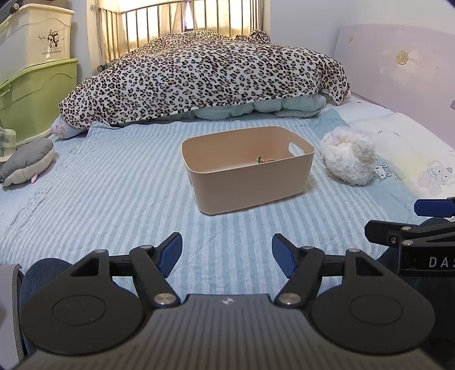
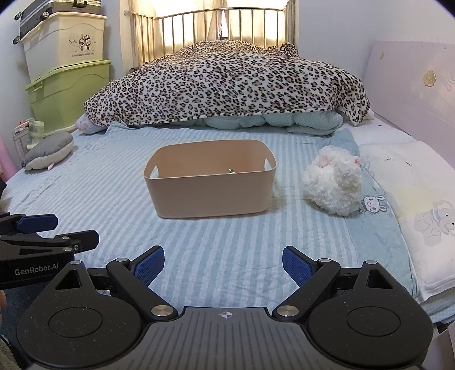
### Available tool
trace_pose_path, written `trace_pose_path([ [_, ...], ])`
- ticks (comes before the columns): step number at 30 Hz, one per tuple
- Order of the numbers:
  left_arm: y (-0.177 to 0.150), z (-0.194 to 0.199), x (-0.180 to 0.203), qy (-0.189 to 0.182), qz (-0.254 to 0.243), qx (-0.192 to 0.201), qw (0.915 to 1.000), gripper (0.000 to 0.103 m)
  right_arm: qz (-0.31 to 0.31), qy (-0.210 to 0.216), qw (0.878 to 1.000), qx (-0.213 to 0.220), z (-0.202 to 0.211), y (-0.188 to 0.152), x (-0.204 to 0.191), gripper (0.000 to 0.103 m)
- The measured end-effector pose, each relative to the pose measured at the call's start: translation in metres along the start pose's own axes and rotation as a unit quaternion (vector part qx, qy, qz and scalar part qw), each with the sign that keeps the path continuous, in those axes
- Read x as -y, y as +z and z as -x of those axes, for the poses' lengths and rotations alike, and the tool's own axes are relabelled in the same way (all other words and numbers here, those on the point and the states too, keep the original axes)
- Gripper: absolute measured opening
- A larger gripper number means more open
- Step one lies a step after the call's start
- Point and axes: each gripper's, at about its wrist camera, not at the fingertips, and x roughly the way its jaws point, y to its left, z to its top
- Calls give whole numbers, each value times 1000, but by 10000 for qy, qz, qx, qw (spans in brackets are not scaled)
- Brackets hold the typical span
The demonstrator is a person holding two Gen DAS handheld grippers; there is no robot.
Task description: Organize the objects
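A beige plastic bin (image 1: 247, 176) stands in the middle of the striped bed; it also shows in the right wrist view (image 2: 210, 182). A small green item (image 1: 260, 160) lies inside it. A fluffy white plush toy (image 1: 348, 155) lies right of the bin, also in the right wrist view (image 2: 332, 183). A grey plush toy (image 1: 27, 160) lies at the far left, also in the right wrist view (image 2: 48, 150). My left gripper (image 1: 227, 254) is open and empty, near the bed's front. My right gripper (image 2: 223, 264) is open and empty, beside the left one.
A leopard-print blanket (image 1: 204, 76) is heaped over bedding at the back. Green and cream storage boxes (image 1: 31, 71) stack at the left wall. A pillow (image 2: 412, 205) and a pink headboard (image 2: 412, 85) lie along the right. A metal bed rail (image 2: 221, 25) stands behind.
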Motion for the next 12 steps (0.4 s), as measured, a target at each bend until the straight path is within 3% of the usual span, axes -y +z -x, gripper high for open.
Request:
trace_pose_path([
  [12,0,-1,4,-6,-50,-25,10000,71,-62,0,10000,-28,1,-2,4,92],
])
